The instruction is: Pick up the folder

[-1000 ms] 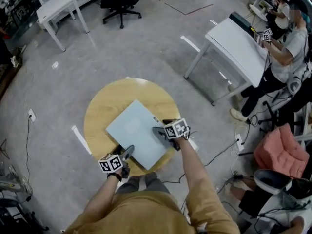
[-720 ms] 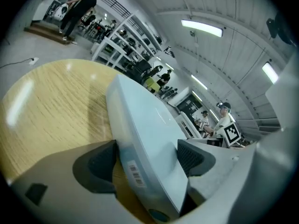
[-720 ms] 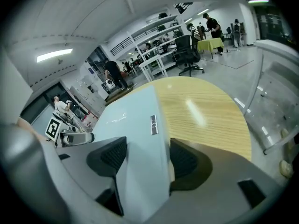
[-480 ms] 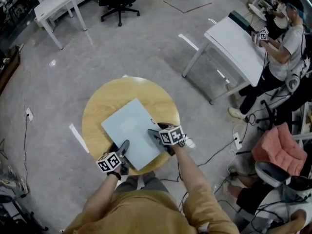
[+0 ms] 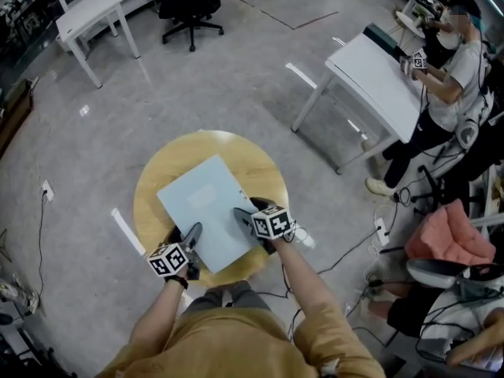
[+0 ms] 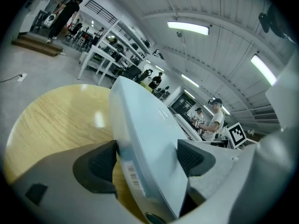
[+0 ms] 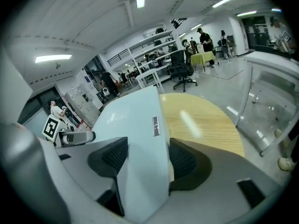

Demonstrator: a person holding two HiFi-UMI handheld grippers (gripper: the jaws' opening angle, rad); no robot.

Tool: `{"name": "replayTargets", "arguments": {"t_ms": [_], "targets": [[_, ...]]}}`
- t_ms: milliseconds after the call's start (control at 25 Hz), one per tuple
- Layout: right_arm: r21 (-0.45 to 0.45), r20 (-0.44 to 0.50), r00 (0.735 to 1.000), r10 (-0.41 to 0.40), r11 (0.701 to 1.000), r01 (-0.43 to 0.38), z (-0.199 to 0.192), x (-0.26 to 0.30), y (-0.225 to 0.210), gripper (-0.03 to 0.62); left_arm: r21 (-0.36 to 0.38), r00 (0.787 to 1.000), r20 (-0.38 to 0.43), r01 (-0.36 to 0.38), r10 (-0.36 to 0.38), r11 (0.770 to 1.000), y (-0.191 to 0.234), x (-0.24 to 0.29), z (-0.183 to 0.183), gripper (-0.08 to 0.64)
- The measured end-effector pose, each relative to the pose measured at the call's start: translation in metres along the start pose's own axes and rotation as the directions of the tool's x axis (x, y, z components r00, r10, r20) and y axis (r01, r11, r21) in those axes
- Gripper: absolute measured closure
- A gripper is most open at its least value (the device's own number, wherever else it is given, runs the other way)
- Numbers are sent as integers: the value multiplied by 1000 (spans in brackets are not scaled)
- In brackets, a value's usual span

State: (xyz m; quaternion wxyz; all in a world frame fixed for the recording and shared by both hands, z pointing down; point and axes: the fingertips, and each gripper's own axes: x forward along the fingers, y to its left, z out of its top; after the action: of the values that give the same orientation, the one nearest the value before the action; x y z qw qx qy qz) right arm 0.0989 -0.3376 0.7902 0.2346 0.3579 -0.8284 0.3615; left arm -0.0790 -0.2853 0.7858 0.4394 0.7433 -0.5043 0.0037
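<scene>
Clamping the folder [image 5: 203, 203], long axis slanting away-left, are left gripper [image 5: 183, 235] and just-tightened right gripper [image 5: 248, 211] jaws.

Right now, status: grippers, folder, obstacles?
Left gripper shut on folder. Right gripper, jaws just closing, holds it too. Near edge lifted off table. Nothing in the way.

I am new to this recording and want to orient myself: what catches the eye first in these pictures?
A pale blue folder sits over the round wooden table in mid-view. The left claw grips its near left edge; the right claw, whose jaws have just been closing, clamps its right edge. A person is at a white table, upper right.
</scene>
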Motion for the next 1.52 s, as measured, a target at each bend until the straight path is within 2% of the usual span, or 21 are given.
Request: {"name": "replayTargets", "arguments": {"t_ms": [200, 400, 560, 760, 920, 1040, 1280, 1400, 1520], "targets": [[-78, 97, 995, -22, 997, 29, 40, -16, 28, 330, 123, 996, 64, 47, -55, 991, -19, -21, 51, 166], [-118, 223, 975, -19, 992, 46, 82, -46, 57, 333, 221, 982, 162, 63, -101, 973, -51, -45, 101, 166], [-179, 333, 943, -9, 981, 73, 114, -82, 84, 334, 294, 958, 248, 69, -146, 953, -86, -72, 136, 166], [-286, 446, 895, 8, 949, 134, 152, -123, 130, 336, 387, 922, 330, 65, -204, 920, -120, -114, 176, 166], [-334, 514, 857, 31, 928, 167, 176, -150, 164, 336, 450, 887, 393, 43, -241, 892, -143, -146, 203, 166], [-353, 568, 821, 48, 916, 191, 188, -178, 187, 336, 491, 856, 439, 27, -274, 871, -165, -172, 216, 166], [-405, 674, 732, 98, 878, 255, 205, -228, 239, 336, 557, 798, 493, 16, -346, 830, -202, -227, 240, 164], [-417, 720, 682, 130, 866, 275, 215, -255, 252, 336, 588, 771, 514, 3, -376, 809, -226, -243, 246, 164], [-419, 768, 621, 158, 857, 299, 224, -281, 269, 336, 631, 736, 534, -20, -415, 775, -250, -263, 255, 164]]}}
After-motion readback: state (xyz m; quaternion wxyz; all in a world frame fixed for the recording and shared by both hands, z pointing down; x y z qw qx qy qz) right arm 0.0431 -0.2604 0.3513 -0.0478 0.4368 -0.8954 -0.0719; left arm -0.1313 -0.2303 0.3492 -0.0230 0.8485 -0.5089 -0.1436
